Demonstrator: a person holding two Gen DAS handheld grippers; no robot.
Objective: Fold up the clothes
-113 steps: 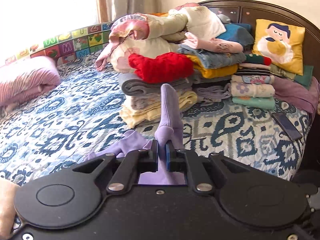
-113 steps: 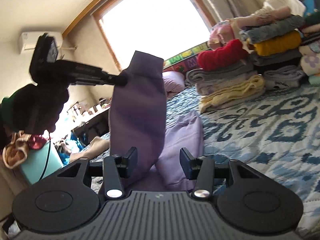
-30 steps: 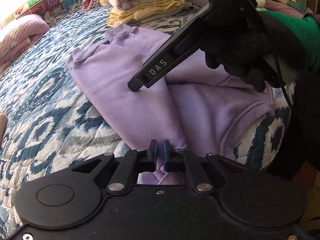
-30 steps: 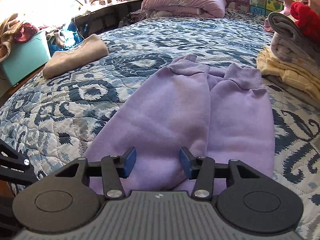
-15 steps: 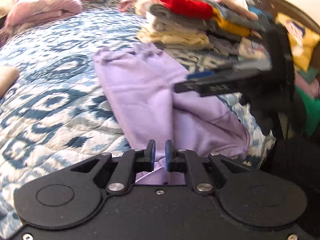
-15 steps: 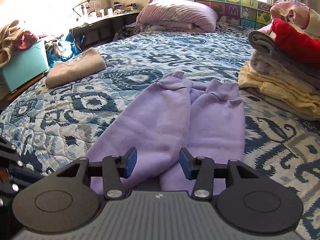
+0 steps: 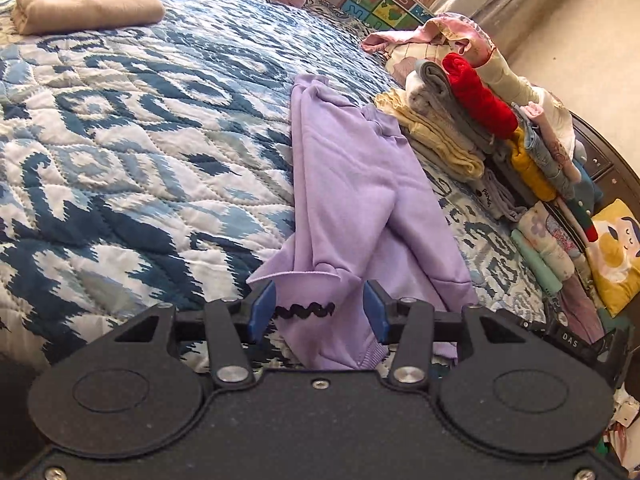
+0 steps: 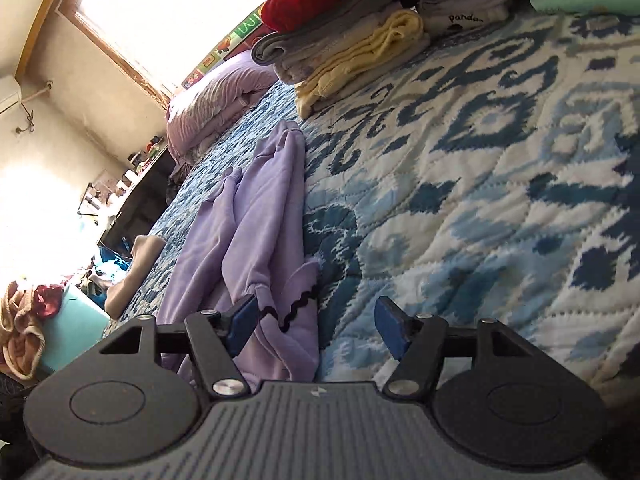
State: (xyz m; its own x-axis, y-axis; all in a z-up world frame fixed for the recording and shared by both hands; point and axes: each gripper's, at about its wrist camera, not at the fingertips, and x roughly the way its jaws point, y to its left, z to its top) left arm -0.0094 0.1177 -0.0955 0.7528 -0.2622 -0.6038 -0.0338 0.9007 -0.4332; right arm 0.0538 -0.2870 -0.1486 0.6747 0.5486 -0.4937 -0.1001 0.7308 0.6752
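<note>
A lilac garment (image 7: 360, 196) lies folded lengthwise on the blue-and-white quilt (image 7: 132, 168), its cuffs pointing toward the clothes stacks. My left gripper (image 7: 318, 312) hovers over the near hem, which has a black zigzag trim. Its jaws are opening; cloth lies loosely between the blue pads (image 7: 260, 310), which do not press it. In the right wrist view the lilac garment (image 8: 248, 232) stretches away on the left. My right gripper (image 8: 316, 324) is low over its near corner, jaws opening, with the trimmed corner by the left pad (image 8: 242, 320).
Stacks of folded clothes (image 7: 460, 128) line the far side of the bed, seen again as folded clothes (image 8: 360, 40). A beige folded sweater (image 7: 84, 2), a pink duvet roll (image 8: 216, 108), a yellow cushion (image 7: 616, 256) and a teal box (image 8: 68, 332) are around.
My left gripper was shut on the lilac hem and has let it go, jaws now apart. Both views have rolled. The right gripper has swung to the garment's near corner and opened wider.
</note>
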